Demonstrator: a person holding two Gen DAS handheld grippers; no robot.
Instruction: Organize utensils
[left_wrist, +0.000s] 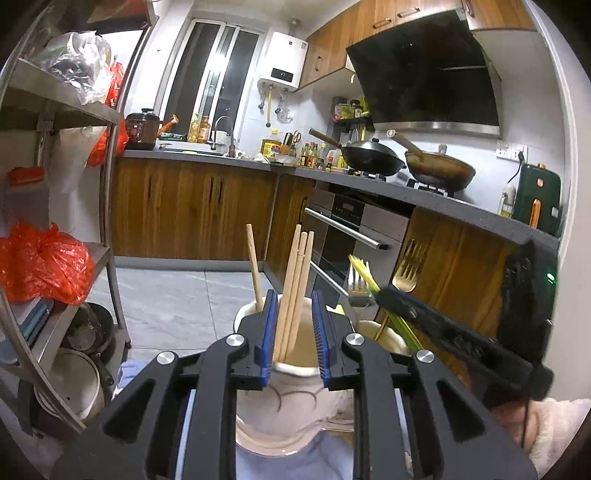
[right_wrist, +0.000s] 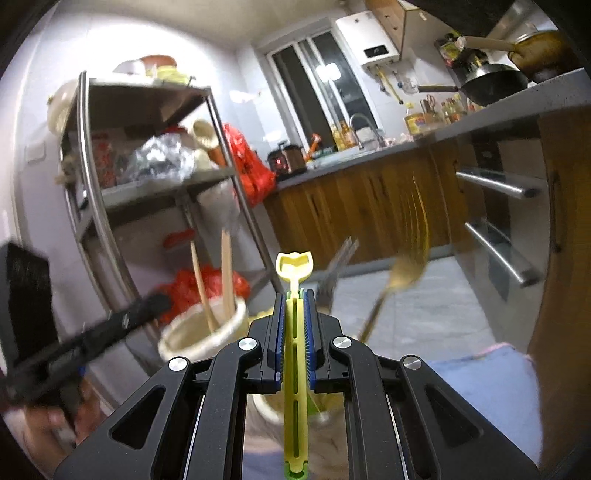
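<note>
the yellow-green utensil was a slim plastic piece, pale yellow laid against a green layer, with long slots cut down its handle and a small scooped head at the far end. it ran straight down the middle of the right wrist view, long axis from six o'clock up to twelve, head pointing away from the camera. the right gripper was clamped on its handle, blue pads pressed flat on both sides.

from the left wrist view the same utensil slanted up toward eleven o'clock, out of the right gripper's black fingers at about three o'clock, above a second cream cup.

the left gripper stood with its pads apart, one on each side of a cluster of wooden chopsticks that did not look pinched. those chopsticks stood nearly upright in a cream ceramic holder with brown swirl lines, tips toward twelve. a lone chopstick leaned at the holder's eleven o'clock side.

a gold fork stood tines up at about two o'clock from the holder, and a silver fork showed just left of it. in the right wrist view the gold fork was blurred.

both holders sat on a light blue cloth.
</note>
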